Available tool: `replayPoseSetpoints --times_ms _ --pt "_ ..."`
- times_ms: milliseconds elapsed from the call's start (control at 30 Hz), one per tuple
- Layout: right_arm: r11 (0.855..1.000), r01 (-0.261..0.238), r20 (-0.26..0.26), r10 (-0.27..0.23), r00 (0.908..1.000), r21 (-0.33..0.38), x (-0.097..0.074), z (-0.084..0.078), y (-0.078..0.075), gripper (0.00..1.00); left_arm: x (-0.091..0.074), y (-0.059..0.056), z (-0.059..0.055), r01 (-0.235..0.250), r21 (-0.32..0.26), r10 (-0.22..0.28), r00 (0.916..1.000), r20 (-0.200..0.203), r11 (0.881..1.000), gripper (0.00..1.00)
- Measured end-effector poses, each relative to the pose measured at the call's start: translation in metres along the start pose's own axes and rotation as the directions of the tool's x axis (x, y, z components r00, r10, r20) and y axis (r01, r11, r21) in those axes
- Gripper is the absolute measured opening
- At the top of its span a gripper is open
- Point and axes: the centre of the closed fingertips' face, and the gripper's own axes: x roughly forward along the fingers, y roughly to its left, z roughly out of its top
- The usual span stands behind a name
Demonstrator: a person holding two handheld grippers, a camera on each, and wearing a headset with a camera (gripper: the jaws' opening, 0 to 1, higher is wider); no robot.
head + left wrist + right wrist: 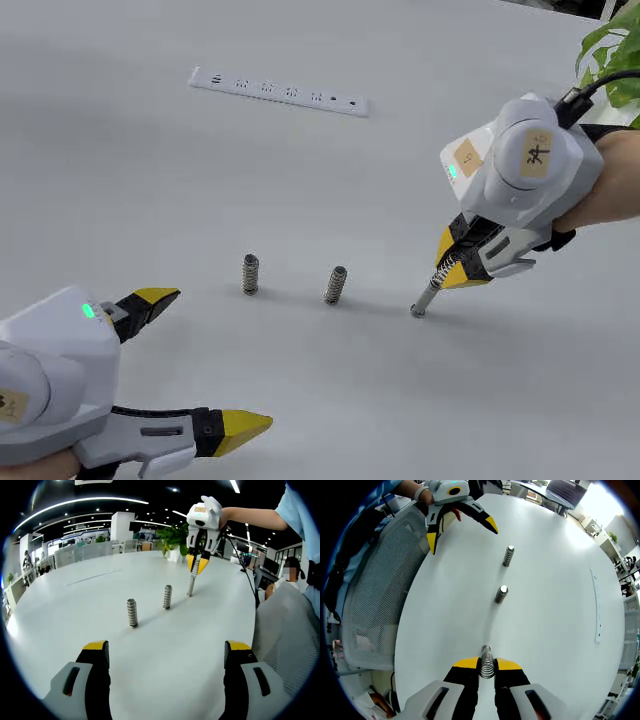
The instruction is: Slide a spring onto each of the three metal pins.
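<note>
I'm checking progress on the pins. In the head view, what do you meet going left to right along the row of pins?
In order: first spring-covered pin → second spring-covered pin → third pin, lower part bare → right hand-held gripper, shut on a spring.

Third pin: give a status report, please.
Right claw shut on spring, high on third pin. Left claw open, apart. Other two pins carry springs. Nothing in the way.

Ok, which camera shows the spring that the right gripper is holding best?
The right gripper view: the spring sits close up between the yellow jaw tips, coils clear. The head view shows it small and side-on; the left gripper view shows it far off and tiny.
</note>
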Motion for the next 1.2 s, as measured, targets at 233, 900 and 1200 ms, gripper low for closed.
replayPoseSetpoints --times_ms 233,900,1200 --pt "1.0 -0.005 -0.002 0.006 1.0 0.003 0.002 0.002 0.003 0.08 0.0 0.0 -0.002 -0.003 -0.008 0.003 1.0 -0.001 1.0 0.93" --pt "0.999 -0.042 -0.017 0.042 0.999 0.012 0.034 -0.006 0.0 0.08 -0.006 0.004 -0.01 -0.017 -0.031 0.017 0.9998 -0.01 0.999 0.91" --pt "0.999 -0.051 -0.026 0.051 0.9984 0.012 0.044 -0.005 0.004 0.08 -0.005 0.004 -0.011 -0.017 -0.04 0.017 0.9998 -0.01 0.999 0.91"
